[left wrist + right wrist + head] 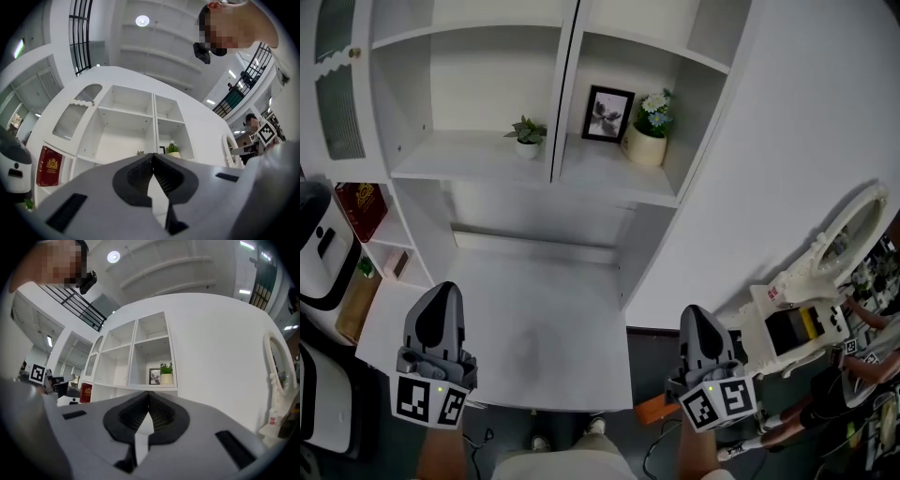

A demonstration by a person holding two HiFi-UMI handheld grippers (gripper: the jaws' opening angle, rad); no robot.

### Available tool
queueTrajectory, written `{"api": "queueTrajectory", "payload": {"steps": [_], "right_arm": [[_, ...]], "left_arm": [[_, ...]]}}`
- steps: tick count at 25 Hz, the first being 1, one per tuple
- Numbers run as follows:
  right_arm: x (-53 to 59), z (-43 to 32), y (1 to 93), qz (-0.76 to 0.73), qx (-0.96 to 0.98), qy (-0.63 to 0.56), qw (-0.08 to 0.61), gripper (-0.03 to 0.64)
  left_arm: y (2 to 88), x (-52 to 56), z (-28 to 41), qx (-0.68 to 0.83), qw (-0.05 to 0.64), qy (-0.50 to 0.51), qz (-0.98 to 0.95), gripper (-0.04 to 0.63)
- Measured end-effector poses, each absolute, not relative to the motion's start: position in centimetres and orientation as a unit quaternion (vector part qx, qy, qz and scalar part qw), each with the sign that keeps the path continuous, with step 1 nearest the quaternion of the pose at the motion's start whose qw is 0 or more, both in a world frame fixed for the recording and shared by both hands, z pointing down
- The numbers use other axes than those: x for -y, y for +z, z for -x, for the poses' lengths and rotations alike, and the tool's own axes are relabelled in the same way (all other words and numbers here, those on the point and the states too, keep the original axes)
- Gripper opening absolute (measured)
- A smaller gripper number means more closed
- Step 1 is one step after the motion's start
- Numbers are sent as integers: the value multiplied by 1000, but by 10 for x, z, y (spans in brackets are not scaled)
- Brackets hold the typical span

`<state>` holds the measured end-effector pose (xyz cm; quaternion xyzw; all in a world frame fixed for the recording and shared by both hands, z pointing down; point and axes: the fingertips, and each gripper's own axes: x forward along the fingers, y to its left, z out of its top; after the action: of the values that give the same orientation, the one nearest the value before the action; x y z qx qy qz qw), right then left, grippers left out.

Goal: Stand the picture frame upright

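A black picture frame (607, 114) stands upright on the right shelf compartment, leaning back beside a cream pot of flowers (649, 131). It also shows in the right gripper view as the frame (155, 376) next to the pot (166, 378). My left gripper (441, 317) is low at the left, far below the shelf, jaws shut and empty. My right gripper (701, 336) hangs low at the right, also shut with nothing in it. In each gripper view the jaws meet at their tips: the left gripper (153, 156), the right gripper (149, 393).
A small potted plant (527, 136) stands on the left shelf compartment. The white desk surface (544, 328) lies below the shelves. A red book (362, 210) stands in a side cubby at left. A white ornate mirror (844, 234) and a person's arm (862, 361) are at right.
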<state>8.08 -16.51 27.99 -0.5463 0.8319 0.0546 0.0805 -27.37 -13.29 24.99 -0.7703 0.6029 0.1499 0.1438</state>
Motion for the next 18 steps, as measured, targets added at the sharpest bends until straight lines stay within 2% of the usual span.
{"api": "queueTrajectory", "payload": {"steps": [9, 18], "right_arm": [[129, -104, 332, 575, -817, 29, 35, 9], [108, -108, 339, 582, -812, 28, 27, 9]], "left_arm": [[308, 99, 289, -623, 87, 110, 770, 17], [321, 85, 279, -617, 85, 118, 773, 17]]}}
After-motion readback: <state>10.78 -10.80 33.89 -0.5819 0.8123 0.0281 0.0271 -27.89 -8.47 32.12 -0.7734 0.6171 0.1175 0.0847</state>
